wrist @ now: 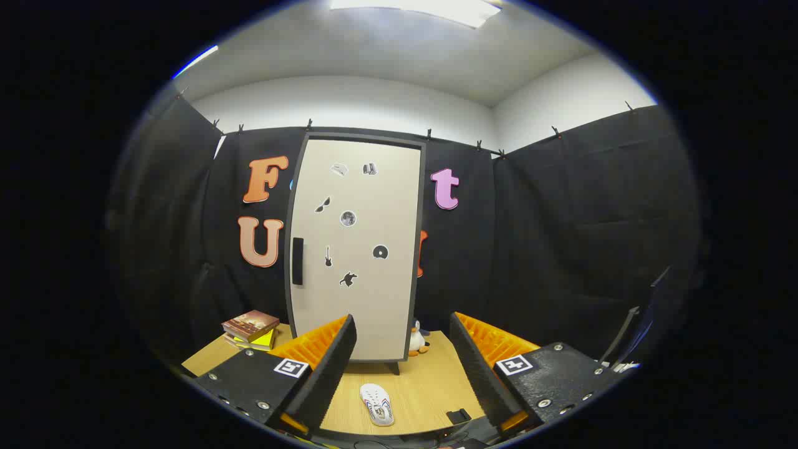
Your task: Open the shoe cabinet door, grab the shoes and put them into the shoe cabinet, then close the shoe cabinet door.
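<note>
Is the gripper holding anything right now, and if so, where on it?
Nothing is held. The gripper is open, with the shoe lying untouched on the table between its fingers; the cabinet door is shut.

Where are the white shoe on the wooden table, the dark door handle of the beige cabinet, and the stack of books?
White shoe [377, 404], gripper view: middle of its upper.
Dark door handle [297, 260], gripper view: its middle.
Stack of books [251, 325], gripper view: top cover.
</note>
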### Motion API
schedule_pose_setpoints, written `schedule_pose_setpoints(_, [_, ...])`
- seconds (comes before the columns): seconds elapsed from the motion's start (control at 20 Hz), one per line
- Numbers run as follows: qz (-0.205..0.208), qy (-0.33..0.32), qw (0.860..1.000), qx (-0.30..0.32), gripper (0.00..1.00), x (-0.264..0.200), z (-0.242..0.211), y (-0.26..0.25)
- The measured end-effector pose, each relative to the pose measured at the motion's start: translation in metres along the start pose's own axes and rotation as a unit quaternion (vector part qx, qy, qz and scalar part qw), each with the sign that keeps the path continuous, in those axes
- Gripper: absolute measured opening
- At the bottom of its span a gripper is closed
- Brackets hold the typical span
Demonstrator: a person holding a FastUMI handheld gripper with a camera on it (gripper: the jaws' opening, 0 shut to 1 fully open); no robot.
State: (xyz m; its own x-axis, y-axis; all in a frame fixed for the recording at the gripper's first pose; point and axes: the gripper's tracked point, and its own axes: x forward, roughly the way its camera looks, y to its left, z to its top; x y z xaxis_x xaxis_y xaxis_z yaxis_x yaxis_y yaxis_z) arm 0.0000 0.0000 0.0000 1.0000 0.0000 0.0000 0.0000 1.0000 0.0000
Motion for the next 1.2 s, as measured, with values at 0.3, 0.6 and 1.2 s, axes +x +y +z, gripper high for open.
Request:
schedule_pose_setpoints(0.3, [0.000, 0.015, 1.000, 0.008, 0.94, -0.005, -0.007, 0.006])
schedule_pose_setpoints(0.6, [0.004, 0.028, 1.000, 0.014, 0.94, 0.001, -0.012, 0.020])
schedule_pose_setpoints(1.2, [0.067, 0.023, 0.997, 0.039, 0.94, 0.067, -0.007, 0.117])
